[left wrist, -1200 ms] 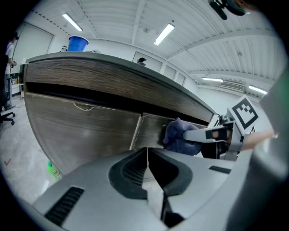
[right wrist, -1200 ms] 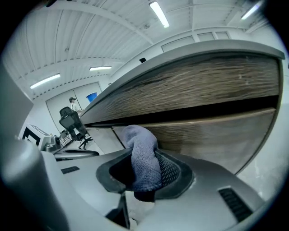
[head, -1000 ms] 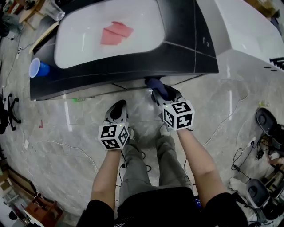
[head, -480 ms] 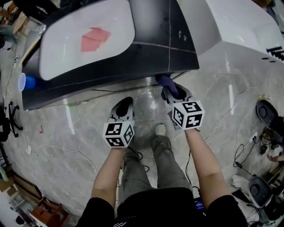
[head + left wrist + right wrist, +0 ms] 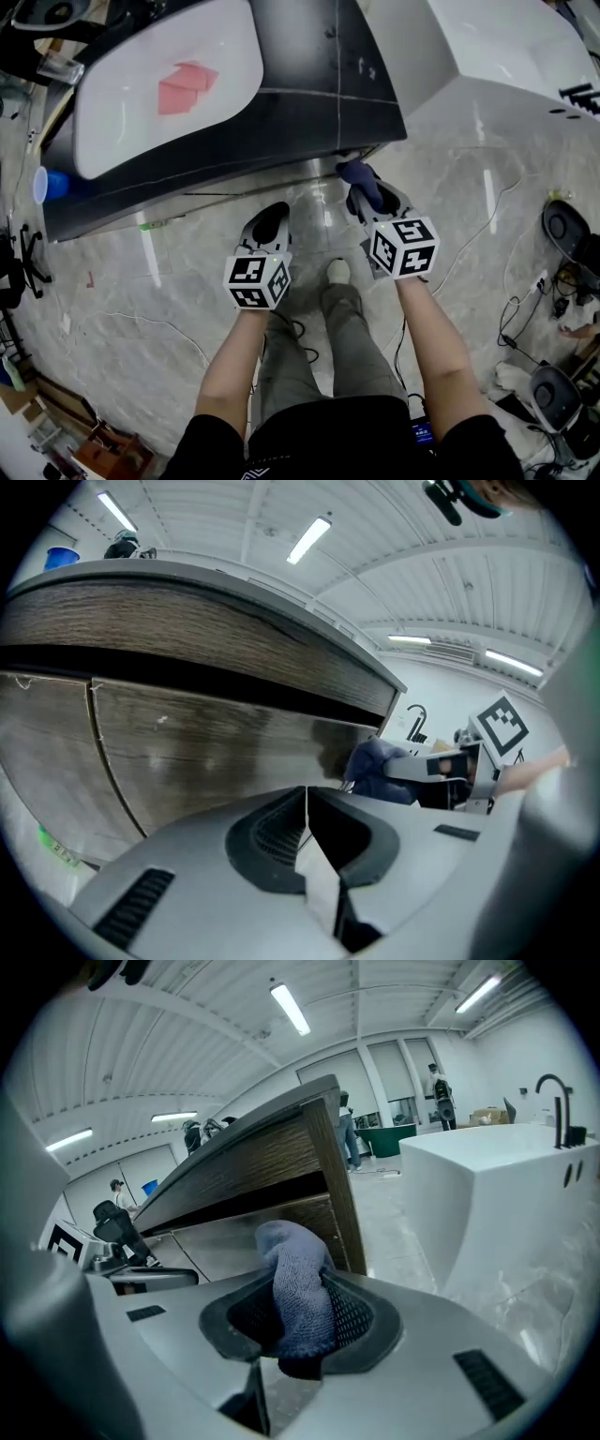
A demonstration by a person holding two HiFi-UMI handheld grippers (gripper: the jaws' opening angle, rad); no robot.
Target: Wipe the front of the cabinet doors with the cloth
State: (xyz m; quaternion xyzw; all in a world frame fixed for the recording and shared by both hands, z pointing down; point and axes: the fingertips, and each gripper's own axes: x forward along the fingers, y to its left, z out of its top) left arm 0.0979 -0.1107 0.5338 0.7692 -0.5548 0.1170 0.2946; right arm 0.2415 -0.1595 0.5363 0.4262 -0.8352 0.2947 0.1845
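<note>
My right gripper (image 5: 364, 190) is shut on a blue-grey cloth (image 5: 298, 1288), which sticks out of its jaws toward the wood-grain cabinet doors (image 5: 253, 1227). In the head view the cloth (image 5: 360, 178) sits close to the right end of the cabinet front, just under the dark countertop (image 5: 319, 84). My left gripper (image 5: 270, 225) is shut with nothing in it, held a little back from the doors (image 5: 197, 752). In the left gripper view the cloth (image 5: 375, 766) and the right gripper show at the right, by the cabinet's corner.
A white inset top (image 5: 159, 94) with a pink folded sheet (image 5: 186, 86) lies on the counter. A blue cup (image 5: 49, 185) stands at the cabinet's left end. A white unit (image 5: 487, 66) stands to the right. Cables and gear (image 5: 562, 281) lie on the marble floor.
The view has shifted right along the cabinet. My right gripper with the cloth now sits nearer the cabinet's right corner; the left gripper has followed beside it.
</note>
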